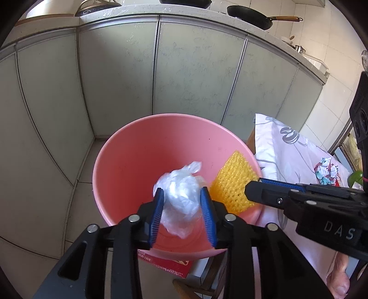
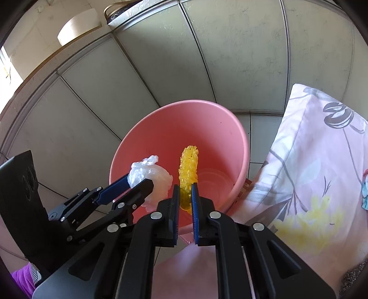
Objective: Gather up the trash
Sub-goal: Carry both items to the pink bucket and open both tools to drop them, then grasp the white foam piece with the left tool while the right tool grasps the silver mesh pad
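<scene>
A pink plastic bin [image 1: 128,161] [image 2: 218,128] stands on the tiled floor by the cabinets. My left gripper [image 1: 182,202] [image 2: 138,181] is shut on a crumpled clear plastic bag [image 1: 181,193] [image 2: 147,172] and holds it over the bin's opening. My right gripper [image 2: 185,197] [image 1: 249,187] is shut on a yellow foam fruit net [image 2: 189,168] [image 1: 232,181], also held over the bin, just right of the bag.
Grey-green cabinet doors [image 1: 191,69] run behind the bin under a counter with a black pan [image 1: 250,16]. A table with a pink floral cloth [image 1: 287,156] [image 2: 317,161] stands at the right. A red box [image 1: 165,264] lies under the bin's near side.
</scene>
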